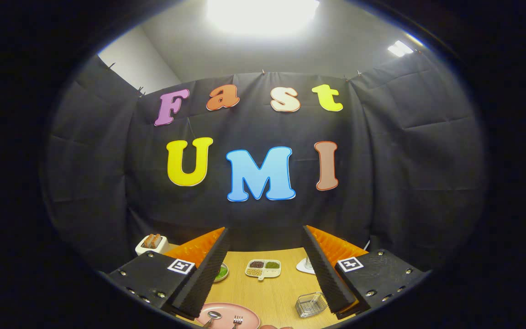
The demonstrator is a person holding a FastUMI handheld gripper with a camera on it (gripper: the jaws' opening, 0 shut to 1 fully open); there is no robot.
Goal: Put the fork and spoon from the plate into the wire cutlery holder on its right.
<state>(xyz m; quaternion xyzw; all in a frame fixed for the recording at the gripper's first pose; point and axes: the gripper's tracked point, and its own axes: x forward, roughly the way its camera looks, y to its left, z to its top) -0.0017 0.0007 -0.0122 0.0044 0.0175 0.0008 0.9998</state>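
Counter (267, 292): pale wood, carrying everything below.
Hand-held gripper (263, 274): fingers spread wide apart, nothing between them, raised above the counter.
Plate (249, 316): pink, on the counter's near side, at about 6 o'clock from the fingers' midpoint, close by the left finger's base.
Wire cutlery holder (311, 305): at 3 o'clock from the plate, just beside the right finger's base, apart from the plate.
Divided dish (263, 268): white, holding dark, green and tan fillings, at 12 o'clock from the plate, between the fingers.
Spoon (213, 316): on the plate's left part, bowl toward 12 o'clock, handle running back toward 7 o'clock.
Fork (237, 321): on the plate at 3 o'clock from the spoon, tines toward 12 o'clock, long axis roughly parallel to the spoon; its handle is cut off from sight.
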